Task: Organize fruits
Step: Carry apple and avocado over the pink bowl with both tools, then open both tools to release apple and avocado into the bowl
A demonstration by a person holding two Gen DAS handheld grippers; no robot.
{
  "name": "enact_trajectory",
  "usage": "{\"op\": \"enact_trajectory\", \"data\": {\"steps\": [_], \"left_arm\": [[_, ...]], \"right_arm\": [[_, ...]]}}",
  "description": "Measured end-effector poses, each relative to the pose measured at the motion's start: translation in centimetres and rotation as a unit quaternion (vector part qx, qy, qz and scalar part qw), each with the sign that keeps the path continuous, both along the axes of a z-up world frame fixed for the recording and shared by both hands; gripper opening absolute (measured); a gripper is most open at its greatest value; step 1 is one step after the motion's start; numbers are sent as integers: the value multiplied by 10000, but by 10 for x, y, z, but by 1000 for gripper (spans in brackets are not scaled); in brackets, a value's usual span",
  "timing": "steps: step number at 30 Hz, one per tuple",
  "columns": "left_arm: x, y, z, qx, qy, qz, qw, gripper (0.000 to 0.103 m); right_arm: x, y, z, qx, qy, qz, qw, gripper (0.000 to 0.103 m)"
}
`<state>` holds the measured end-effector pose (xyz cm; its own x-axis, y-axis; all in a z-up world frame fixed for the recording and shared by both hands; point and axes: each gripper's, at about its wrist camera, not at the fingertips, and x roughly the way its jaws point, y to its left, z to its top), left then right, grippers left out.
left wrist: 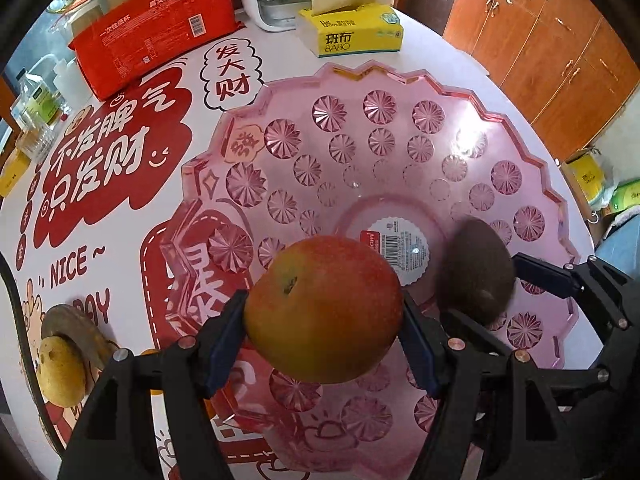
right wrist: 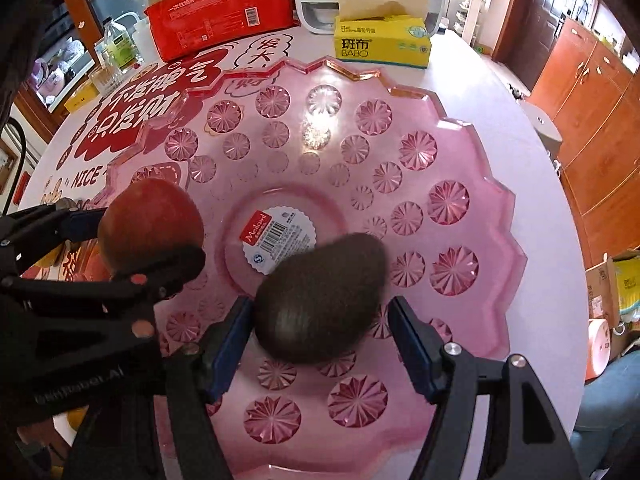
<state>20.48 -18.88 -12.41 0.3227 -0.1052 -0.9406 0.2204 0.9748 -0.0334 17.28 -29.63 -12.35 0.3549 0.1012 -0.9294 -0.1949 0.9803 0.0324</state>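
A red-orange apple (left wrist: 323, 308), stem dimple showing and skin yellowing low down, sits clamped between the blue pads of the left gripper (left wrist: 323, 322) over the near-left part of a pink faceted bowl (left wrist: 400, 128). To its right a dull brown, egg-shaped kiwi (right wrist: 320, 300) lies between the jaws of the right gripper (right wrist: 322, 334); the left pad touches it, while the right pad shows a gap. Both hang above the bowl's labelled centre. A yellow pear (left wrist: 60, 372) lies on the table (left wrist: 120, 264) at the near left.
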Motion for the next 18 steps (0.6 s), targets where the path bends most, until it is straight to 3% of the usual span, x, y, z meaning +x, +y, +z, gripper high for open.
{"op": "enact_trajectory", "data": {"steps": [9,13,18], "left_arm": [[-9,-9,-4,100,122,-164,9997,71],[-14,-8,4,100,-32,-90,9999,92],[-18,-2,13,22,-41,-48,10000,94]], "right_arm": [[-13,8,-1,-173,-72,224,9996,71],[-17,7,2,-123,-99,215,9996,71],[-17,3,7,-11,-127,122,9998,71]]}}
